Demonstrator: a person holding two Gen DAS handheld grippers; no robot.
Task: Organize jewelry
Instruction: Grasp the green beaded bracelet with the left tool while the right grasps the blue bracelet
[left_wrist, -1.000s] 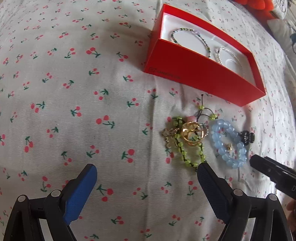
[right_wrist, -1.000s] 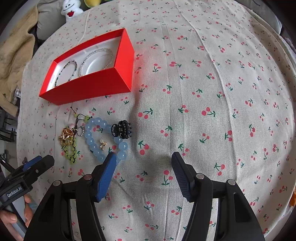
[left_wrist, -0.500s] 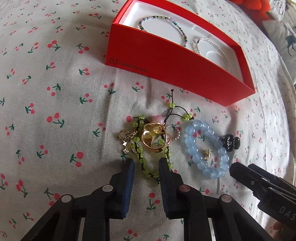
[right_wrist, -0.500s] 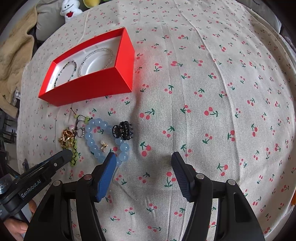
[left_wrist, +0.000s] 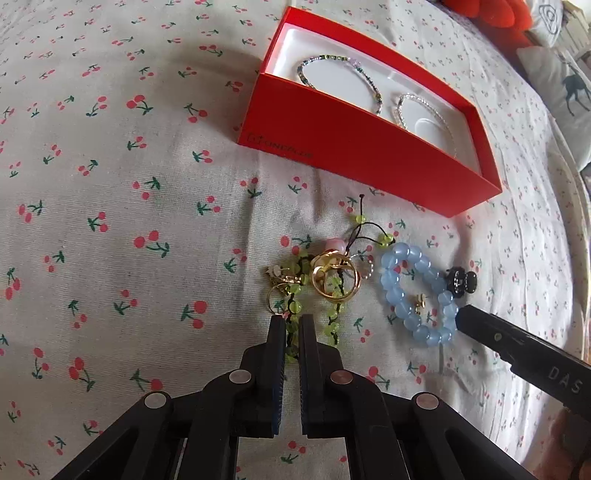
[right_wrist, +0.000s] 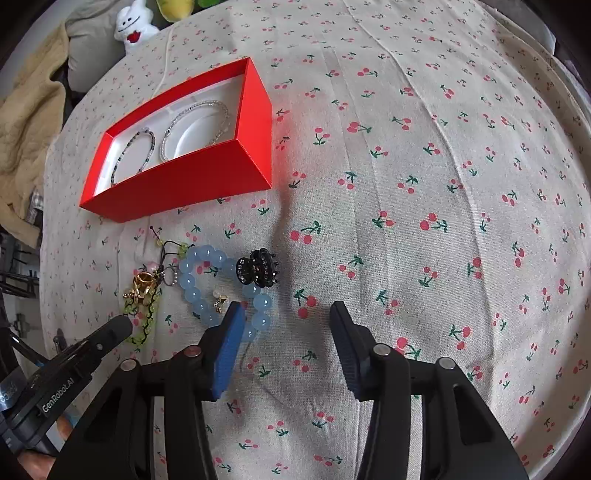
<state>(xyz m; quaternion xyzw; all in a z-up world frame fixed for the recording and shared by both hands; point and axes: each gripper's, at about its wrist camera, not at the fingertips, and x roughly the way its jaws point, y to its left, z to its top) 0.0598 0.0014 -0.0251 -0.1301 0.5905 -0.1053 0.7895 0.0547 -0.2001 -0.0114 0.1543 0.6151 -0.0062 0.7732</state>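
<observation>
A red box (left_wrist: 351, 147) (right_wrist: 184, 188) with a white lining holds a dark beaded bracelet (left_wrist: 340, 79) and a silver one (left_wrist: 421, 110). In front of it on the cherry-print cloth lie a green bead bracelet (left_wrist: 334, 282) (right_wrist: 147, 321), a gold ring (left_wrist: 319, 284), a blue bead bracelet (left_wrist: 391, 291) (right_wrist: 192, 291), a small gold earring (left_wrist: 419, 302) and a black hair claw (left_wrist: 460, 282) (right_wrist: 258, 273). My left gripper (left_wrist: 291, 326) is shut on a strand of the green bracelet. My right gripper (right_wrist: 286, 314) is closing; the blue bracelet's near beads sit just inside its left finger, untouched.
A white plush toy (right_wrist: 135, 26) and a beige blanket (right_wrist: 26, 122) lie beyond the box on the left. A red plush (left_wrist: 491, 14) and a deer-print cushion (left_wrist: 565, 85) are at the far right. Bare cloth spreads to the right of the jewelry.
My left gripper has moved in on the green bracelet and gone from wide open to shut on its strand. The right jaws have narrowed somewhat.
</observation>
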